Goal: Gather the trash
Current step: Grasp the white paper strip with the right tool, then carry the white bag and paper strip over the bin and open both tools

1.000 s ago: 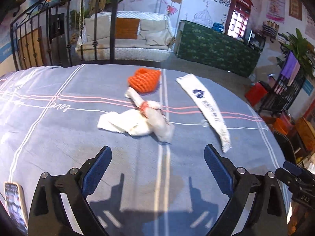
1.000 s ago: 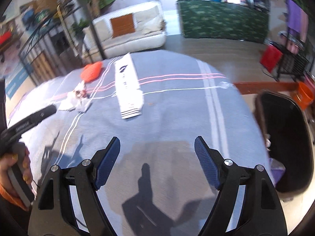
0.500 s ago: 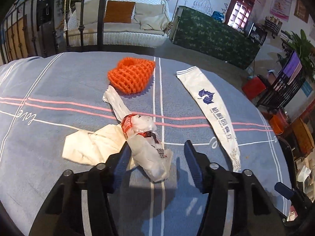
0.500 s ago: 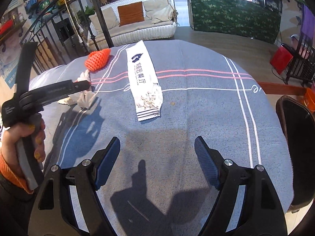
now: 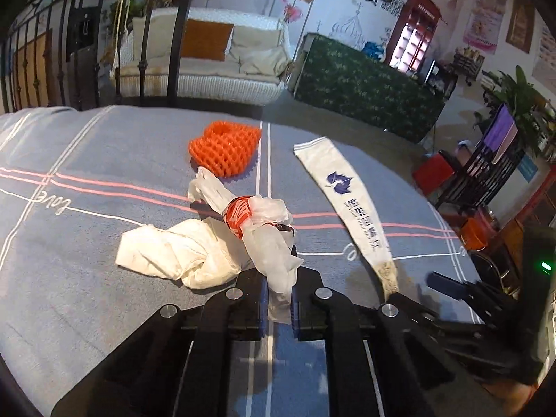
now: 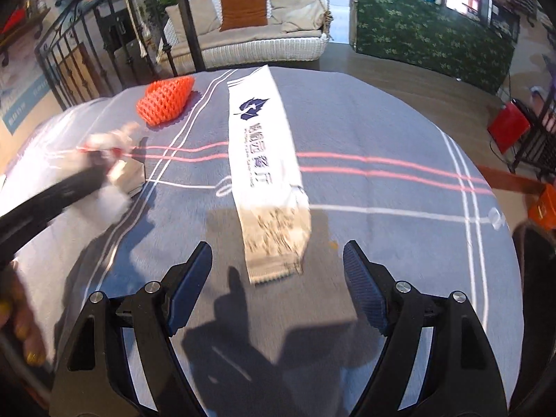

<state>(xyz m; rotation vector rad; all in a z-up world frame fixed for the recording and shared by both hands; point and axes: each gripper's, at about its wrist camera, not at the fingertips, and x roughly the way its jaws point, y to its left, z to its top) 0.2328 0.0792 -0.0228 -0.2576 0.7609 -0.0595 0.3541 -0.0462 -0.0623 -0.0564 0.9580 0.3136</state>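
My left gripper [image 5: 278, 299] is shut on the near end of a crumpled white plastic bag with red print [image 5: 257, 229], which rests on the blue tablecloth. A crumpled white tissue [image 5: 173, 253] lies against the bag's left side. An orange foam fruit net [image 5: 226, 149] lies beyond them. A long white wrapper with a blue logo [image 5: 351, 205] lies to the right. In the right wrist view, my right gripper [image 6: 278, 271] is open and empty, its jaws on either side of the wrapper's near end [image 6: 271, 208]. The left gripper [image 6: 62, 191] shows blurred there at the left.
The round table [image 6: 399, 229] carries a blue cloth with pink and white stripes. A dark bin's edge [image 6: 535, 260] shows past the table's right side. A white sofa [image 5: 208, 66], an iron railing [image 5: 41, 62] and a green counter [image 5: 365, 83] stand beyond.
My left gripper moved forward and closed on the plastic bag. My right gripper moved forward to the wrapper's near end and stayed open.
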